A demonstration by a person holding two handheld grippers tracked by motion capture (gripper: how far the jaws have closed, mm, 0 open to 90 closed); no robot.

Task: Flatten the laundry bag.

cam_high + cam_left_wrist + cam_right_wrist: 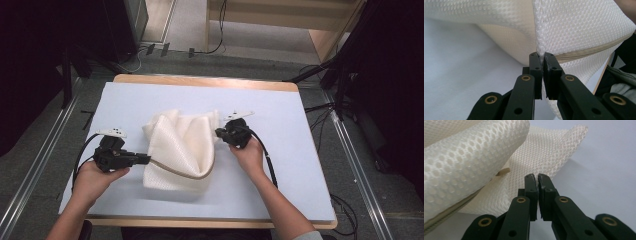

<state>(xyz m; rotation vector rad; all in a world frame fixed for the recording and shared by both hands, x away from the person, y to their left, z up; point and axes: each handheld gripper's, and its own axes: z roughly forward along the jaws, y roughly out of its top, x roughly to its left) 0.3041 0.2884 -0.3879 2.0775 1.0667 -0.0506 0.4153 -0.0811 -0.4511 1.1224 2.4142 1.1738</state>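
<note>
A white mesh laundry bag (pixel 181 150) lies crumpled at the centre of the high view, on the pale blue desk (pixel 280 165). A beige zipper (pixel 185 172) curves along its lower edge.

Left claw (pixel 146 159), lower left of centre in the high view: jaws closed flat on a fold of the mesh. In the left gripper view (pixel 540 56) the fabric is pinched between the two black pads just where the zipper (pixel 589 51) band meets the bag's (pixel 579 27) corner.

Right claw (pixel 218 133), right of centre in the high view, sits at the bag's right-hand edge. In the right gripper view (pixel 538 177) its jaws are drawn together with only a hairline gap. The mesh (pixel 474 162) lies just beyond and to the left of the tips; whether any fabric is caught between the pads cannot be told.

Both hands (pixel 92 180) grip the tool bodies from the bottom of the high view, with cables trailing.
</note>
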